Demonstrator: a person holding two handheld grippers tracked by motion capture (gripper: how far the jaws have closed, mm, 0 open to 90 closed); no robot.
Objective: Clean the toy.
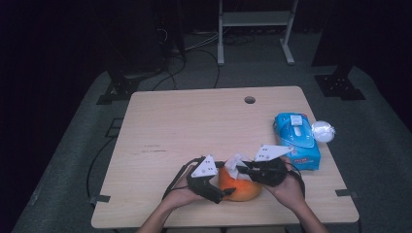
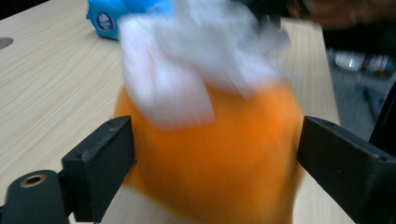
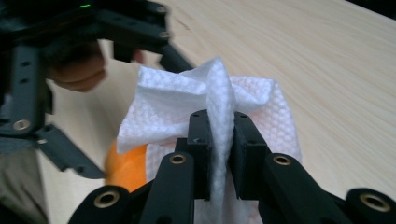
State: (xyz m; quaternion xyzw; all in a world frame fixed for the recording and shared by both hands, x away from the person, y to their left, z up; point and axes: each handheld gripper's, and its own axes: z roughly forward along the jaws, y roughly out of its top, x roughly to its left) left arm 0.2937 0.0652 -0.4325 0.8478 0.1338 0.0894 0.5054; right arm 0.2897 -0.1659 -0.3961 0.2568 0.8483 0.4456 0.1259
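High view: an orange fruit [image 1: 239, 187] sits on the wooden table [image 1: 194, 126] near its 6 o'clock edge, between the two hands. The left gripper [image 1: 224, 192] comes at the fruit from 9 o'clock, its dark fingers lying along the fruit's near flank. The right gripper [image 1: 241, 168] reaches in from 3 o'clock and holds a white wipe [image 1: 235, 161] on top of the fruit. A blue wipe pack [image 1: 296, 138] lies at 2 o'clock from the fruit, with a crumpled white ball [image 1: 322, 131] just beside it.

Left gripper view: the jaws stand wide, one at each side of the fruit [image 2: 215, 154]. The left jaw touches the skin; a thin gap seems to remain at the right jaw, so the grip looks loose. The wipe [image 2: 196, 60] is blurred.

Right gripper view: the jaws are clamped together on a fold of the wipe [image 3: 219, 112], which drapes over the fruit [image 3: 126, 165].

Risks, as judged: with so slack a hold, rubbing pressure could roll the fruit out toward the near edge. The narrow pinch could also let the wipe slip free or bunch up.
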